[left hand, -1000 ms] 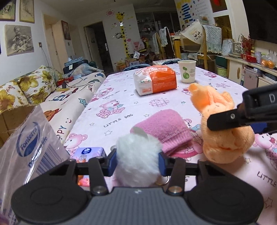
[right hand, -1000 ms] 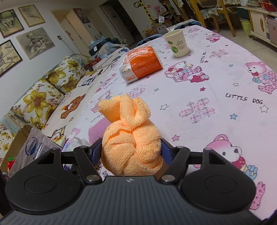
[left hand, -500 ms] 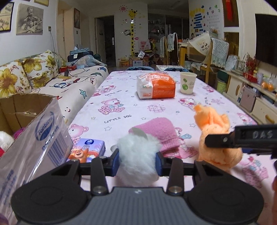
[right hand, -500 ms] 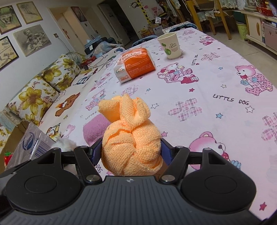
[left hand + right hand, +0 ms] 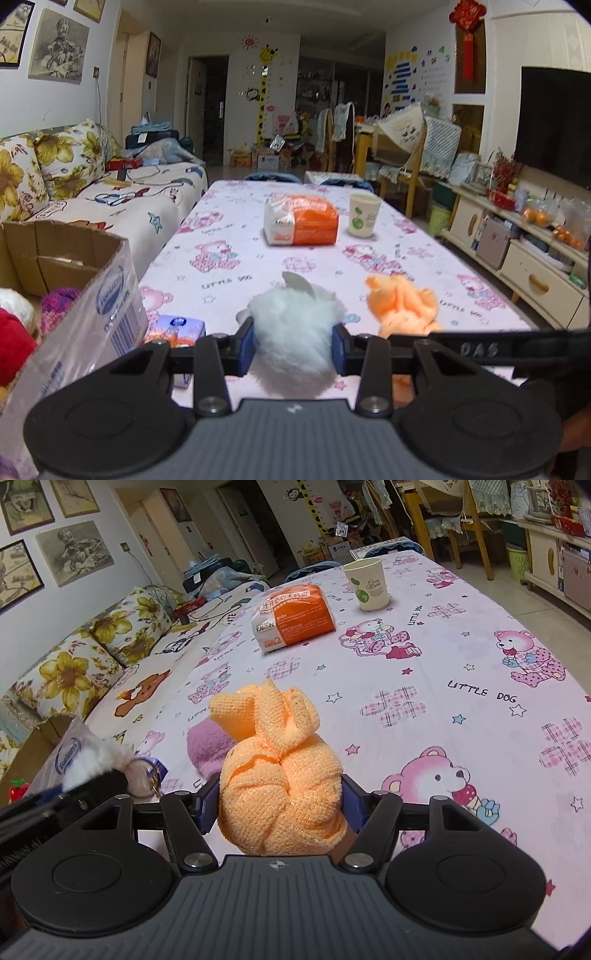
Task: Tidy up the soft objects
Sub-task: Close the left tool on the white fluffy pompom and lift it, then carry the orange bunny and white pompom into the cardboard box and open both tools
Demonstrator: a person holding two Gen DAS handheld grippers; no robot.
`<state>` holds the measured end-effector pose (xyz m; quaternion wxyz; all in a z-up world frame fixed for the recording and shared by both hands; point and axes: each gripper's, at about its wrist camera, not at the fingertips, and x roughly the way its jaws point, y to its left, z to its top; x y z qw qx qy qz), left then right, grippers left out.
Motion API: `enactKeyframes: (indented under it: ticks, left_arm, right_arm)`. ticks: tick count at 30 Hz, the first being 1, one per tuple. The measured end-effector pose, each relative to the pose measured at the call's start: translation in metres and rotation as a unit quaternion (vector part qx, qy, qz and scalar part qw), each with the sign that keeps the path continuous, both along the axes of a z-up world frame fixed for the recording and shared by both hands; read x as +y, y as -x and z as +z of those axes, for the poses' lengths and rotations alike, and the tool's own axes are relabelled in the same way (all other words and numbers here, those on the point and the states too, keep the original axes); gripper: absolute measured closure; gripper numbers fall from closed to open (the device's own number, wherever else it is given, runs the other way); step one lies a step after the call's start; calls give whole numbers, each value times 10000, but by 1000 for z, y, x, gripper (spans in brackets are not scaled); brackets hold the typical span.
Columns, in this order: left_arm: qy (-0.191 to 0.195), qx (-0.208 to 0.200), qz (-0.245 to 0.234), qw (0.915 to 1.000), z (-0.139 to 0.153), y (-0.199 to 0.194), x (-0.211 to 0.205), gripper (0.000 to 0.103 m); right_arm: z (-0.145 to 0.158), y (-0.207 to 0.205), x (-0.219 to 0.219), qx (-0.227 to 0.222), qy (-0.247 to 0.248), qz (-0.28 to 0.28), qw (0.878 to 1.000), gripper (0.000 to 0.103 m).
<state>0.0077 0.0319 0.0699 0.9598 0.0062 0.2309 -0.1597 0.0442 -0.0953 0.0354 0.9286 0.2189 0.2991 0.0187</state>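
Observation:
My left gripper (image 5: 293, 345) is shut on a white fluffy pom-pom (image 5: 295, 328) and holds it clear of the table, beside an open cardboard box (image 5: 110, 243) at the left. In the right wrist view the same pom-pom (image 5: 96, 760) shows at the left edge. My right gripper (image 5: 280, 805) has a knotted orange cloth (image 5: 280, 786) between its blue pads. Its jaws are closing and both pads touch the cloth, which rests on the tablecloth. A pink cloth (image 5: 207, 744) lies just behind the orange one.
The box holds red, white and purple soft things (image 5: 14, 339). A small tissue pack (image 5: 177, 328) lies by the box. Further back on the table stand an orange bread bag (image 5: 303, 225) and a paper cup (image 5: 364, 219). A sofa (image 5: 110, 199) runs along the left.
My left gripper has risen with the pom-pom and levelled out; more of the box's inside shows. The right gripper stayed put, its pads drawing in slightly on the orange cloth.

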Motion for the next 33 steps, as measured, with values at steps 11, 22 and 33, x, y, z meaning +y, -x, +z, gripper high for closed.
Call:
enactKeyframes:
  ticks: [11, 22, 33]
  left_arm:
    - [316, -282, 56, 9991, 17, 9, 19, 64]
    - [780, -599, 368, 9945, 34, 19, 54, 64]
    - [1292, -1035, 691, 9838, 55, 38, 93, 64]
  right_arm:
    - [7, 2, 0, -128, 72, -89, 9999, 22]
    - [16, 6, 23, -389, 197, 125, 9990, 22]
    - [42, 6, 44, -878, 240, 498, 9946, 22]
